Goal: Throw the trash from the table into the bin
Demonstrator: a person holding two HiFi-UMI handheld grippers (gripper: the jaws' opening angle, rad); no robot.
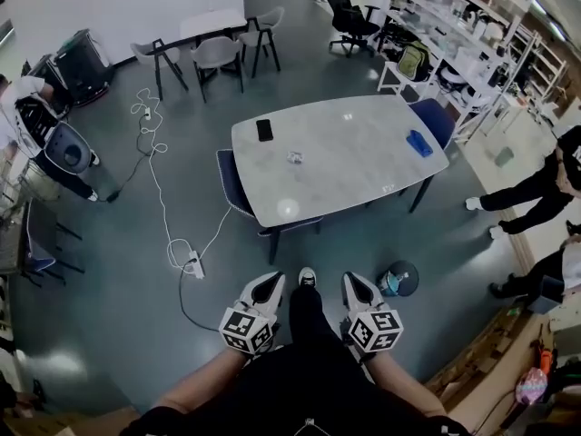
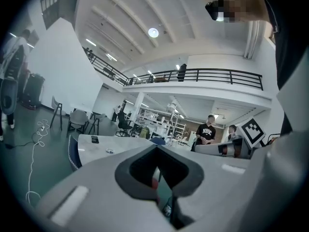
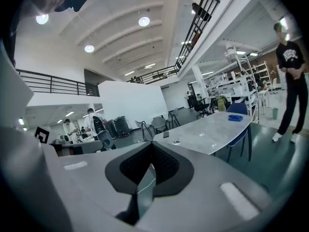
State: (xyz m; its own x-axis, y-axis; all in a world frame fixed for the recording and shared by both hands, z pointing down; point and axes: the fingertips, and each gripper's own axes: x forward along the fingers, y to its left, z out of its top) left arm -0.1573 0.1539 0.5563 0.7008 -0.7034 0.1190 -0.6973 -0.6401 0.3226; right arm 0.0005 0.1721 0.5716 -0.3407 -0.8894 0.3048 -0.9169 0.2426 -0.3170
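A small crumpled piece of trash [image 1: 294, 158] lies near the middle of the grey table [image 1: 363, 175], far ahead of me. It also shows as a speck of trash [image 2: 110, 151] in the left gripper view and as trash [image 3: 176, 140] in the right gripper view. The round dark bin [image 1: 398, 278] stands on the floor by my right, with something pale inside. My left gripper [image 1: 270, 281] and right gripper [image 1: 353, 281] are held side by side at waist height, well short of the table. Both are shut with nothing between the jaws.
A black phone [image 1: 264, 130] and a blue object [image 1: 418, 143] also lie on the table. Blue chairs [image 1: 231, 184] are tucked under its near and far ends. A white cable and power strip [image 1: 193, 264] run across the floor at left. People [image 1: 536, 189] stand at right.
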